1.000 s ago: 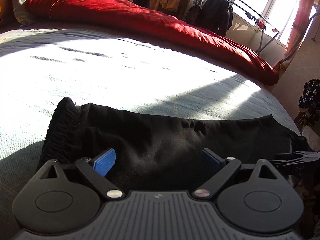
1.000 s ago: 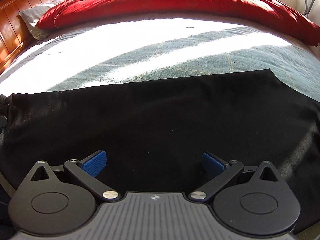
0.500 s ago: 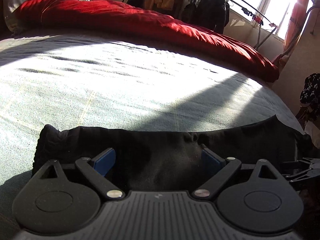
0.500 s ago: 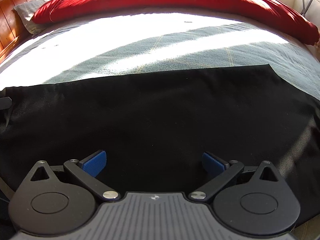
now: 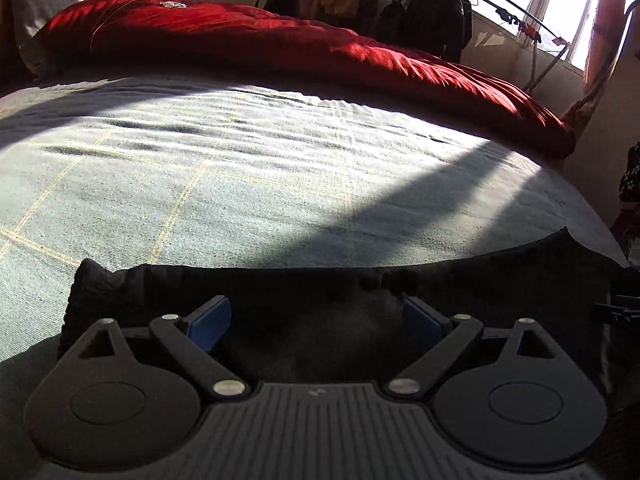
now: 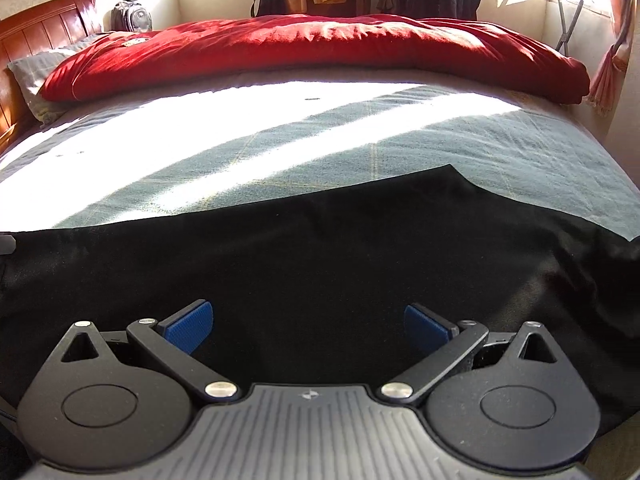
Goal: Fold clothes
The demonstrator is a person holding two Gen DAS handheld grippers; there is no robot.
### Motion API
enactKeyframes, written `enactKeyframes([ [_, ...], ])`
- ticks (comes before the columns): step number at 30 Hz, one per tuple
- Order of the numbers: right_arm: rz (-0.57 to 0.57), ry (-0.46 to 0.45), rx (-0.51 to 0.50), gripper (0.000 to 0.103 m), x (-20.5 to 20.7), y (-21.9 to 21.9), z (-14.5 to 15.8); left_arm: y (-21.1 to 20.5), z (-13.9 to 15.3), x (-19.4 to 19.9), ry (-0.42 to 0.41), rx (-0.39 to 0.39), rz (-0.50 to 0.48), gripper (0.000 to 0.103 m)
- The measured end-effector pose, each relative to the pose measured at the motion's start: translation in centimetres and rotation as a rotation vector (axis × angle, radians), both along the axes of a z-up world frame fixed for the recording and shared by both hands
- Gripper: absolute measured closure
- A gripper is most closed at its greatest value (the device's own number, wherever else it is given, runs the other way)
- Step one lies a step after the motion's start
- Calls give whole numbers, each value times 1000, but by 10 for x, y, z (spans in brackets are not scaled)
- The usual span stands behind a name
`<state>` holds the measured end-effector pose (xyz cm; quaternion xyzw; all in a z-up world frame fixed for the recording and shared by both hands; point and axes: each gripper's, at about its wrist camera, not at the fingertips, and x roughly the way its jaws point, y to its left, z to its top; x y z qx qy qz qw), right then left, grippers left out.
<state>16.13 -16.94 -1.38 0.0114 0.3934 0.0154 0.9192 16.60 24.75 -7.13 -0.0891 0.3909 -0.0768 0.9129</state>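
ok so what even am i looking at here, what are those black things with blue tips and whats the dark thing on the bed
These are two handheld grippers, one in each of a person's hands, each with a camera looking forward along its two fingers. One picture comes from the left gripper, the other from the right gripper. The blue tips are the finger pads, and both grippers are open, holding nothing. The dark thing is a black garment lying flat on the grey-green bedspread, waiting to be folded; its gathered end shows in the left view. Behind it lies a red duvet, bunched along the far side of the bed.
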Motion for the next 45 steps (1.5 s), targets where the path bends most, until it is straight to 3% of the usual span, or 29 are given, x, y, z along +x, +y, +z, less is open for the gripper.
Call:
enactKeyframes([
  [6,-180,-78,-82,0,8,-86,15,-18,-17,-4,90,22,56,10],
  [10,-279,-121,-41,0,18,-156,14,-24,-18,-6,106,33,100,10],
  [14,-337,-131,75,0,40,-216,-8,-43,-18,-8,118,58,119,10],
  [19,-342,-35,167,0,57,-253,-58,-59,-19,-13,137,66,141,10],
  [28,-269,-22,144,0,41,-242,-25,-93,-12,-11,150,99,131,10],
  [34,-286,70,143,0,46,-252,-47,-114,-19,-8,177,91,122,10],
  [41,-258,68,145,0,45,-254,-49,-124,-15,-12,178,109,140,10],
  [45,-253,73,149,0,45,-255,-47,-135,-5,-18,153,126,92,10],
])
